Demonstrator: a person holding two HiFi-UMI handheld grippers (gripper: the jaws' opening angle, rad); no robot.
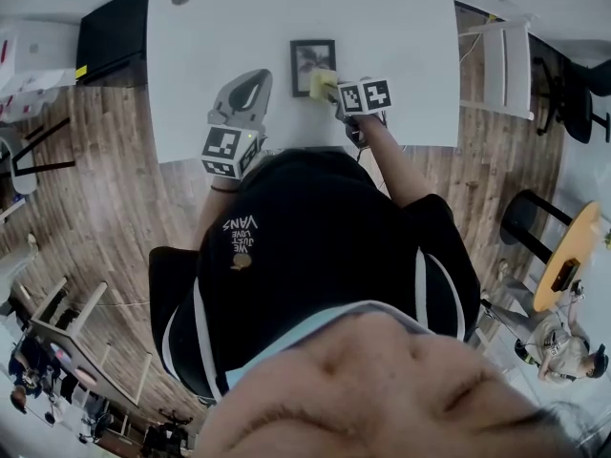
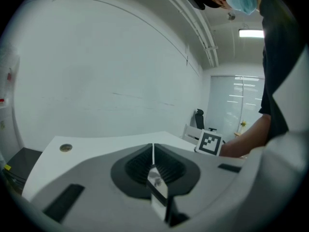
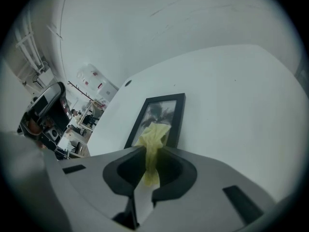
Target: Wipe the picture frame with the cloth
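Yellow cloth [image 3: 153, 141] is pinched in the right tongs [image 3: 150, 154] on the near right corner of the picture frame [image 3: 160, 111]. The frame is laid lengthwise away on the surface [image 1: 401, 46]. Left tongs [image 2: 153, 152], closed and empty, are held farther left.

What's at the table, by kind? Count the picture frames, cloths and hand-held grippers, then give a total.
picture frame: 1
cloth: 1
hand-held grippers: 2, the left hand-held gripper and the right hand-held gripper
Total: 4
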